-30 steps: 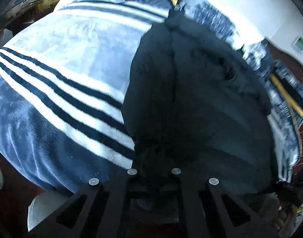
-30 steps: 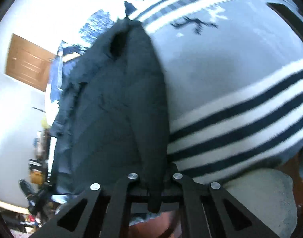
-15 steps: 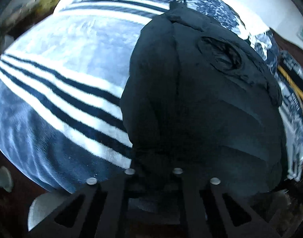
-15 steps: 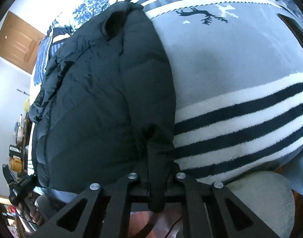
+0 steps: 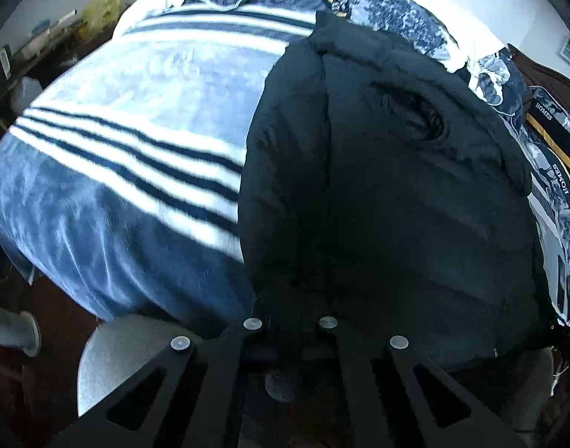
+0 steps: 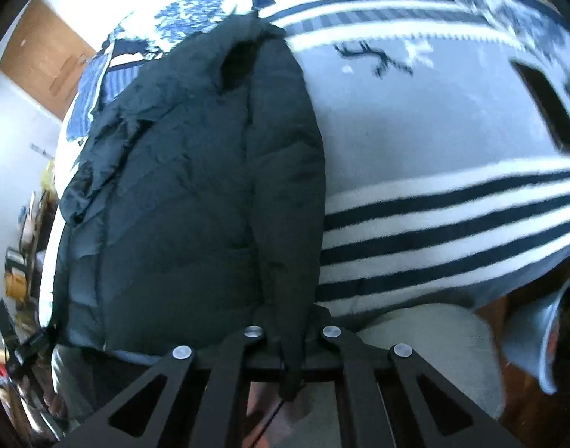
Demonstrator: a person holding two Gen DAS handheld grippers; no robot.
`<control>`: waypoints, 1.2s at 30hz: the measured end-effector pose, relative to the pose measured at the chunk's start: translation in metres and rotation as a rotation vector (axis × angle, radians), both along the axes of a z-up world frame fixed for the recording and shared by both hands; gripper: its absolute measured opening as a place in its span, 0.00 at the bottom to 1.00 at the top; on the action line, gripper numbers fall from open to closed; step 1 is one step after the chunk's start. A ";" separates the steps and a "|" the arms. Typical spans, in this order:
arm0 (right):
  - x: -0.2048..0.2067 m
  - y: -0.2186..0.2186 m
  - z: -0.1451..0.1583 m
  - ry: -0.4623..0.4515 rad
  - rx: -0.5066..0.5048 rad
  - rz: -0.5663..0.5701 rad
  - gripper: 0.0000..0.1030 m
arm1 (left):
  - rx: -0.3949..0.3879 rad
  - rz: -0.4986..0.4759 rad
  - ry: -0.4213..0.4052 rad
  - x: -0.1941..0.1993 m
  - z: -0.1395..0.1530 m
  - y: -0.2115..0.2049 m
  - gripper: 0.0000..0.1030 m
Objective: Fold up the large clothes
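A black puffer jacket lies spread on a bed, over a blue fleece blanket with white and navy stripes. The left tool has its jaws clamped on the jacket's near hem. Patterned pillows lie beyond the collar.

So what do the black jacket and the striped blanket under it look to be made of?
The black puffy quilted jacket looks like a padded shell, probably matte synthetic: stitched channels bulge between the seams and it barely shines. The blue-grey blanket with white and navy stripes looks like plush fleece: a soft nap with brushed, streaky shading.
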State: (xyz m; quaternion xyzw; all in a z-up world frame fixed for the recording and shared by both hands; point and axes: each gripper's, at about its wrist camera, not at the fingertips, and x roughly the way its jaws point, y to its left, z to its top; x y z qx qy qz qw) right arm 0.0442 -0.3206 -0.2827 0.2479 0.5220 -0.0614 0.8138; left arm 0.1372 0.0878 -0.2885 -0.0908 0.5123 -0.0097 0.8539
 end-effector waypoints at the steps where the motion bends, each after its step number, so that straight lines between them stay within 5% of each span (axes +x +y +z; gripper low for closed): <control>1: 0.001 0.001 0.001 -0.005 -0.013 0.001 0.04 | 0.010 -0.004 0.002 0.001 -0.001 -0.002 0.03; 10: -0.012 0.010 0.010 -0.052 -0.086 0.014 0.05 | 0.042 -0.016 0.035 -0.005 -0.003 -0.006 0.04; 13: 0.000 0.013 -0.005 0.017 -0.091 0.024 0.05 | 0.070 -0.023 0.085 0.000 -0.020 -0.008 0.04; 18: 0.007 0.018 -0.008 0.055 -0.133 0.034 0.05 | 0.147 -0.057 0.057 -0.005 -0.016 -0.023 0.04; 30: 0.010 0.009 -0.013 0.070 -0.066 0.002 0.10 | 0.134 -0.046 0.059 -0.010 -0.023 -0.016 0.09; 36: 0.009 -0.001 -0.015 0.040 0.047 0.008 0.20 | 0.073 -0.058 0.072 -0.014 -0.022 -0.013 0.32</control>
